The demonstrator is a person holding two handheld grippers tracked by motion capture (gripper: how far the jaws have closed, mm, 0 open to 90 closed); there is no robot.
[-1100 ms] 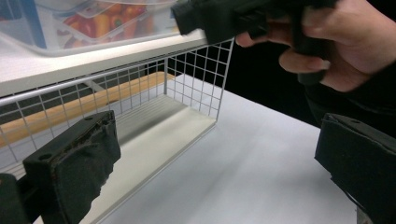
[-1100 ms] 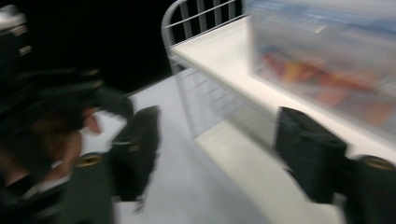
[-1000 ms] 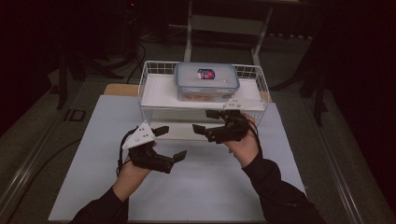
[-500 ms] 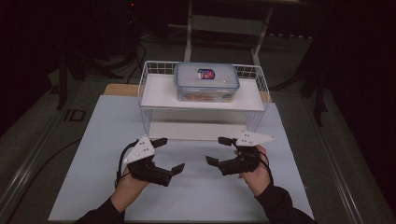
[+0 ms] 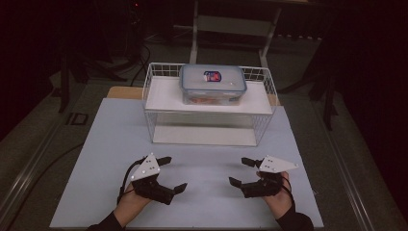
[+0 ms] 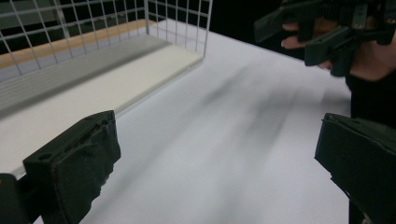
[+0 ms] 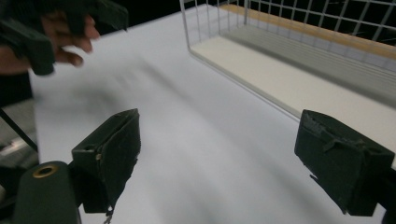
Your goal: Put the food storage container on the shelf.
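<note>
A clear plastic food box (image 5: 212, 84) with a blue-edged lid and a red label sits on top of a white wire rack (image 5: 210, 105) at the back of the table. My left gripper (image 5: 172, 173) is held low over the near left of the white table top, jaws wide apart and nothing between them. My right gripper (image 5: 239, 172) mirrors it at the near right, open and empty. In the left gripper view my own jaws (image 6: 215, 154) frame bare table, with the other hand's gripper (image 6: 322, 28) at the upper right. The right gripper view shows the rack's lower shelf (image 7: 299, 70).
The white table top (image 5: 202, 163) spreads between rack and grippers. A wooden board edge (image 5: 122, 91) shows behind the rack. Dark floor, cables and a metal stand leg (image 5: 195, 33) lie beyond the table. The rack's open lower shelf (image 5: 204, 134) faces the grippers.
Both grippers have drawn back from the rack toward the near edge of the table and spread slightly apart. The box stays on the rack.
</note>
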